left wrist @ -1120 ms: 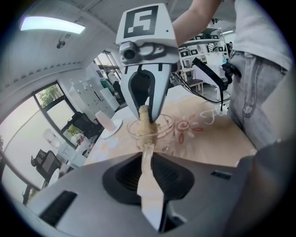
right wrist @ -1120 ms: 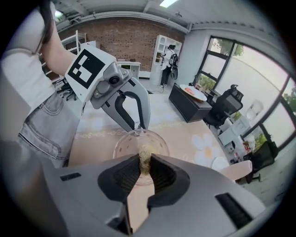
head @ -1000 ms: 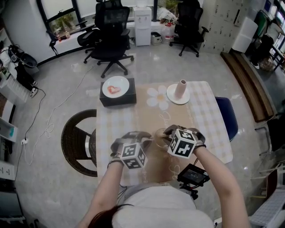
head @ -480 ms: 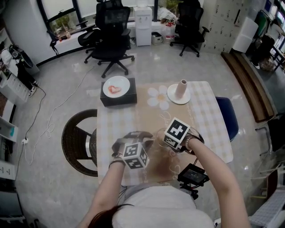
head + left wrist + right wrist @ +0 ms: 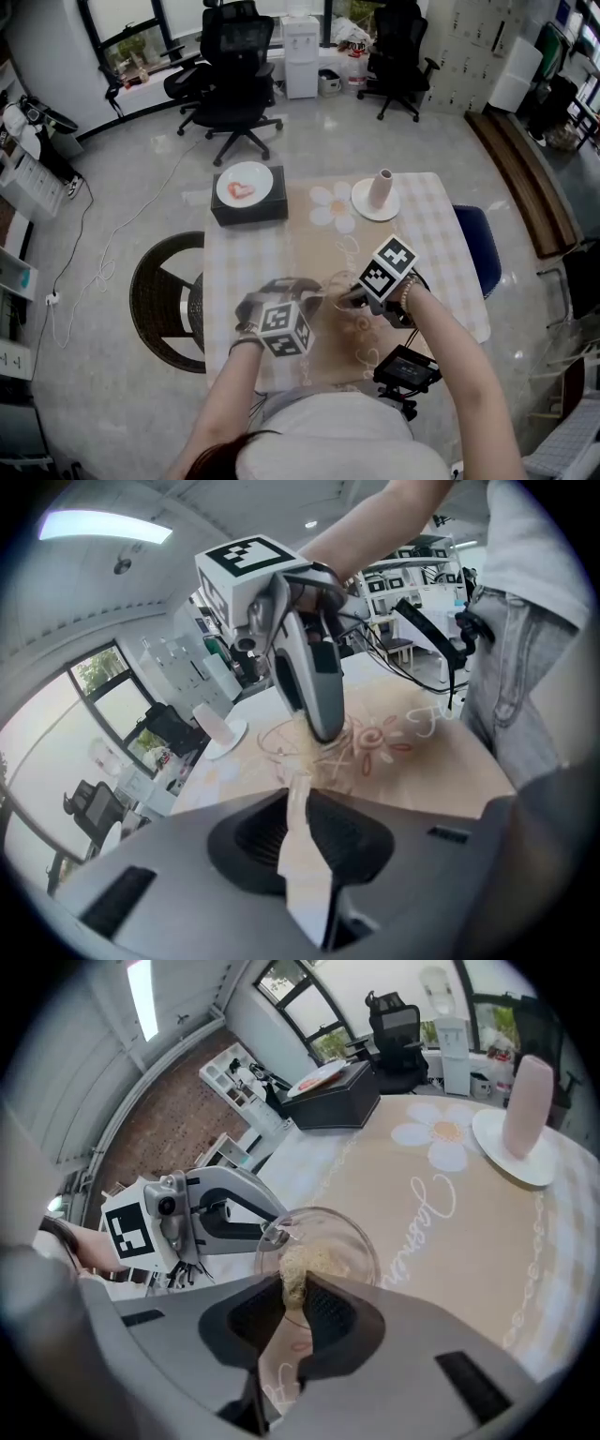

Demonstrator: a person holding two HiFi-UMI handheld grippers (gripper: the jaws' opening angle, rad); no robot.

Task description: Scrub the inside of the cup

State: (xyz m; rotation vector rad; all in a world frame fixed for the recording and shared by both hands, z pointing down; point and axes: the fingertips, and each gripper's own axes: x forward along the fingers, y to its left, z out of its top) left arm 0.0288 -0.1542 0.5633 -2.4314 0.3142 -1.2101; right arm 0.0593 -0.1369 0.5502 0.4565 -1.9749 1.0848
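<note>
A clear glass cup (image 5: 337, 289) stands near the table's front edge. My left gripper (image 5: 314, 292) is shut on the cup's rim from the left; in the left gripper view the glass edge (image 5: 298, 794) shows pinched between the jaws. My right gripper (image 5: 349, 298) reaches down into the cup from the right, shut on a straw-coloured scrub pad (image 5: 302, 1262). In the right gripper view the pad sits inside the cup (image 5: 349, 1241), and the left gripper (image 5: 270, 1233) clamps the rim. The right gripper's fingers (image 5: 319, 696) fill the middle of the left gripper view.
A pink tumbler (image 5: 382, 187) stands on a white plate (image 5: 364, 205) at the table's far side. A black box (image 5: 246, 208) carries a plate (image 5: 244, 183) at the far left. A wicker chair (image 5: 164, 298), a blue seat (image 5: 478, 248) and a black device (image 5: 408, 368) ring the table.
The right gripper has rolled over the cup: its marker cube swung up and to the right. The left gripper and the cup have stayed where they were.
</note>
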